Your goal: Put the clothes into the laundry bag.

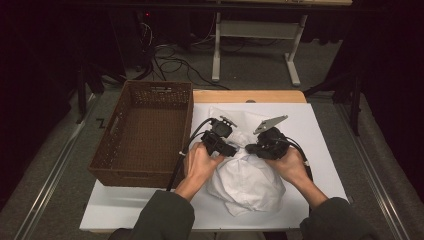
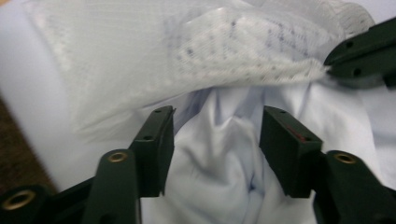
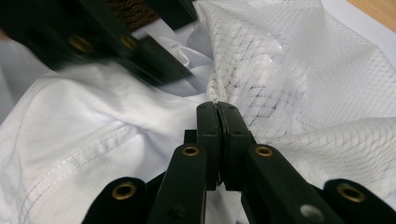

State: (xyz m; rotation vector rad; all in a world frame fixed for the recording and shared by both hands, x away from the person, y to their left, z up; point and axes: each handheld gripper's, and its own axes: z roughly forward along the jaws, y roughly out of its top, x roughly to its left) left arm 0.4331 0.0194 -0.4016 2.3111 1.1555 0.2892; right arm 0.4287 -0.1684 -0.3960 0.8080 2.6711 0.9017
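White garment (image 1: 247, 182) on tabletop (image 1: 320, 145), right of brown basket (image 1: 145, 130). Right hand-held gripper (image 3: 218, 106) pinching mesh bag (image 3: 280, 70) edge; left hand-held gripper (image 2: 215, 135) spread above garment.

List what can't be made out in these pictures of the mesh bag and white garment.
- Mesh bag: high view, its opening lies behind both hand-held grippers.
- White garment: high view, crumpled, its type unclear.
- Left hand-held gripper: right gripper view, blurred.
- Basket: high view, its near inside wall is out of sight behind the rim.
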